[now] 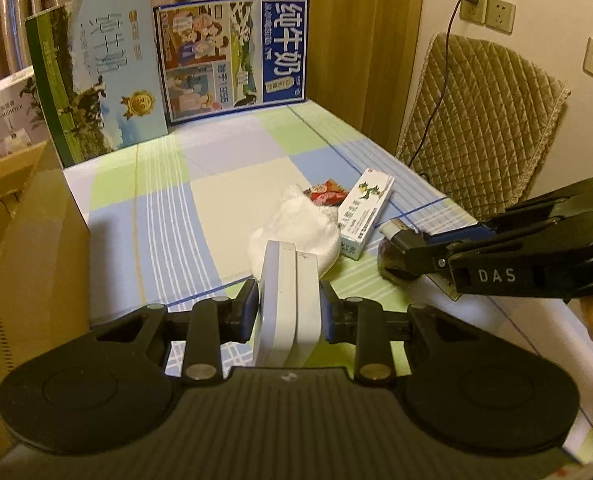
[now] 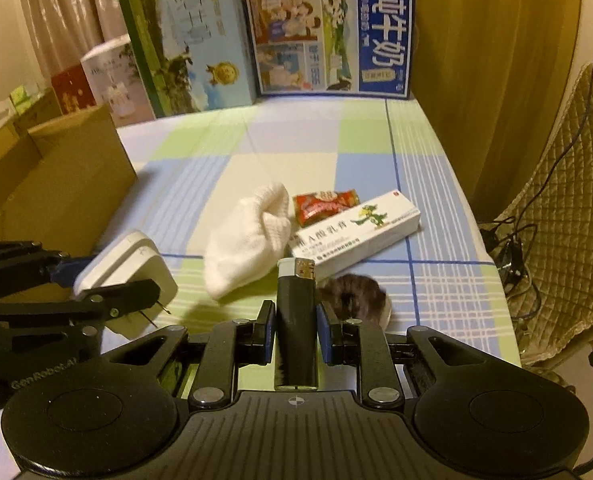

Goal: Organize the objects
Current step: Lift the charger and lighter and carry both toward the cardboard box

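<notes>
While the left gripper (image 1: pixel 289 309) is clamped on a white plastic plug adapter (image 1: pixel 288 300), the right gripper (image 2: pixel 295 330) squeezes a black lighter with a metal top (image 2: pixel 296 320). Just beyond, on the checked blue-green tablecloth (image 2: pixel 256 148), lie a white knitted sock (image 2: pixel 244 240), a red snack packet (image 2: pixel 324 205), a long white ointment box (image 2: pixel 356 232) and a dark furry lump (image 2: pixel 352 292).
</notes>
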`<state>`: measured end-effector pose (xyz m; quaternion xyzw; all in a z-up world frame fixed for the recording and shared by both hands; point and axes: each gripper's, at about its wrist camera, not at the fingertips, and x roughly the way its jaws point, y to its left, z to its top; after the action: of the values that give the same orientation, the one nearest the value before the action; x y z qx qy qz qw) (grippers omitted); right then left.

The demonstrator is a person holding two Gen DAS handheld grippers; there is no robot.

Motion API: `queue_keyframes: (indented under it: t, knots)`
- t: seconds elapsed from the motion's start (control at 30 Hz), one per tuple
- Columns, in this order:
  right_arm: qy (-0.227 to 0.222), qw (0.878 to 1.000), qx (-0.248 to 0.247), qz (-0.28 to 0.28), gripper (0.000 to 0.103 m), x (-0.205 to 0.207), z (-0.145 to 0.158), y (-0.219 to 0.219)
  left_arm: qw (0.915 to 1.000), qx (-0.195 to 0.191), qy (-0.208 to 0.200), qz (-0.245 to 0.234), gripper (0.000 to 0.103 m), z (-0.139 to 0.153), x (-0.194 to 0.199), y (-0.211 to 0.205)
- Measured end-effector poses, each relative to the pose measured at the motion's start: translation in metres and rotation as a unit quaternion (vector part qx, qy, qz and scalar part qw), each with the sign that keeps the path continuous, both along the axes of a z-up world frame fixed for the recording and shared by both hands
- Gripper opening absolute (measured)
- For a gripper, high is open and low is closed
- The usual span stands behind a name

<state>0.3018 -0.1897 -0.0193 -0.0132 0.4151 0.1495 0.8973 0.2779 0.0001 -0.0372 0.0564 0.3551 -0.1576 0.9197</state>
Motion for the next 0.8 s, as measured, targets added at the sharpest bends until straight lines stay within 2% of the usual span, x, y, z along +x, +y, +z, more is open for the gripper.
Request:
queue_keyframes:
  t: [0.53,0.8]
  knots:
    - [-0.037,0.997,0.063,0.009,0.019,-0.048,0.062,0.029,0.9993,-0.009,-0.03,0.019,0.026,0.059,-0.034,0.029]
    - [-0.051,0.996,0.065,0.032,0.019,-0.051,0.075,0.061,0.998,-0.002,-0.048,0.041,0.026,0.081,-0.048,0.057]
